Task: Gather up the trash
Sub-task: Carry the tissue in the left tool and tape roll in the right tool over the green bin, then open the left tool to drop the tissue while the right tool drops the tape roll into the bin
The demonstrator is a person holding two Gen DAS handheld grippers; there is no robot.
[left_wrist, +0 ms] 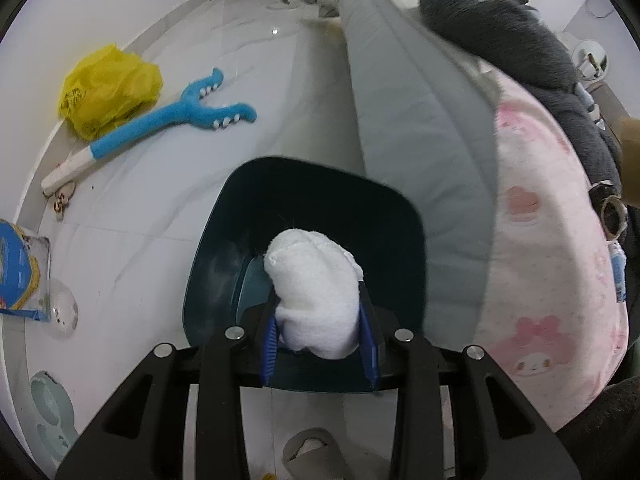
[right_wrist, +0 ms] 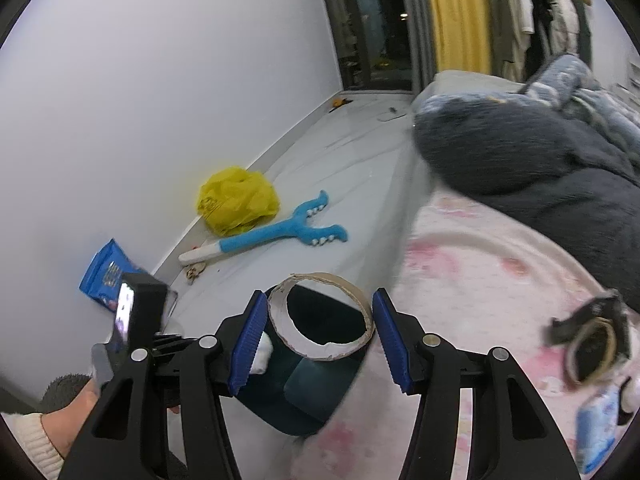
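Observation:
My left gripper [left_wrist: 320, 336] is shut on a crumpled white tissue wad [left_wrist: 316, 292] and holds it over the open mouth of a dark teal trash bin [left_wrist: 248, 216] on the floor. My right gripper [right_wrist: 320, 340] is shut on a cardboard tape ring [right_wrist: 320, 316], held between the blue pads above the same bin [right_wrist: 304, 404]. The tissue's edge [right_wrist: 262, 354] and the left gripper's body [right_wrist: 140, 320] show at the left of the right wrist view.
A yellow plastic bag [left_wrist: 108, 88], a blue plush slingshot toy [left_wrist: 168, 120] and a blue snack packet [left_wrist: 16, 264] lie on the white floor by the wall. A bed with a pink sheet [left_wrist: 552, 280] and dark blanket [right_wrist: 520, 152] stands at the right; another tape roll [right_wrist: 592, 340] lies on it.

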